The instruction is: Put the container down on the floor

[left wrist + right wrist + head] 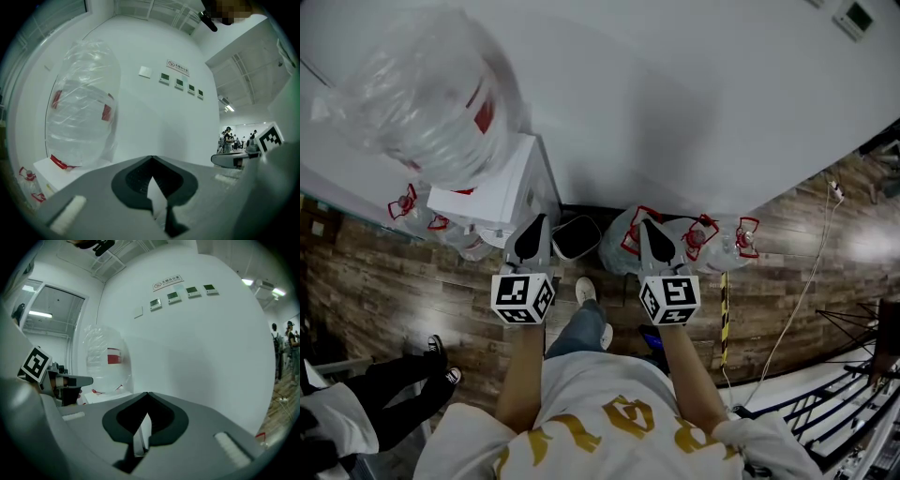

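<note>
Left gripper view: the left gripper (pixel 152 161) has its fingers (pixel 131 178) pressed together at the tips. Only a thin sliver of white wall (pixel 150 117) shows behind the meeting point, and nothing is between them. In the right gripper view the right gripper (pixel 147 397) is the same, its fingers (pixel 122 420) closed tip to tip on nothing.

The big water jug (pixel 82 108), wrapped in crinkled clear plastic with red label patches, stands beyond the left fingers and up to their left, well apart from them. It sits upright on a white stand (pixel 47 168), not on the floor. Its walls look clear, and I cannot tell whether it holds water. From the right fingers the jug (pixel 105 362) lies farther off to the left, past the left gripper.

In the head view both grippers, left (pixel 532 234) and right (pixel 649 236), point side by side at the wall (pixel 675 94). The jug (pixel 431 94) and stand (pixel 502 187) are left of the left fingers. Just beyond the fingers, between the two grippers, a black bin (pixel 578 236) stands on the wooden floor (pixel 394 281); its inside is too dark to read. More plastic-wrapped bottles with red handles (pixel 712 239) lie on the floor by the right fingers, and others (pixel 417 211) lie at the foot of the stand. A row of small wall panels (pixel 178 82) hangs high above the fingers.
</note>
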Tool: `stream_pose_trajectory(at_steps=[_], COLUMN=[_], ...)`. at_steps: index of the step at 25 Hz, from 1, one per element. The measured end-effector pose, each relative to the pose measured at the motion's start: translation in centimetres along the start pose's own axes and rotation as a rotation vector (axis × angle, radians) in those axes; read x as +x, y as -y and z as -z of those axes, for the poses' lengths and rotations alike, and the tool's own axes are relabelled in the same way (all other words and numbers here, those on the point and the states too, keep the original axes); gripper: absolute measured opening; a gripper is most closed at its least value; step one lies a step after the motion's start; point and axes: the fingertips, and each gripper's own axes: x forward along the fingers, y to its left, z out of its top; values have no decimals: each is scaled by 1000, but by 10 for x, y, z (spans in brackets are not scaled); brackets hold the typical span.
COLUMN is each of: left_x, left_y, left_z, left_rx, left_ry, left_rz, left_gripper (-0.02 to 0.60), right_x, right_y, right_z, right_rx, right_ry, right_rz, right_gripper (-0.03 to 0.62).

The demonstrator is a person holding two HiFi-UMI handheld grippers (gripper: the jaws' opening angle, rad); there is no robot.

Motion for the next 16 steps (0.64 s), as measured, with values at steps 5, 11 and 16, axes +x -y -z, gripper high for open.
stream_pose_trajectory(at_steps=[5,11,16], left_x=[0,-2,-3], left_y=[2,7,7], left_z=[1,3,4], left_rx=[1,6,8], left_ry=[1,-6,-9], left_rz=[7,13,15], left_gripper=[0,0,0], right_x=[-1,-8,-9], right_y=[1,5,3], right_z=[0,1,2], right_rx=[-1,4,16], right_ry=[0,3,3], right_rz=[4,16,17], right_gripper=[23,23,23])
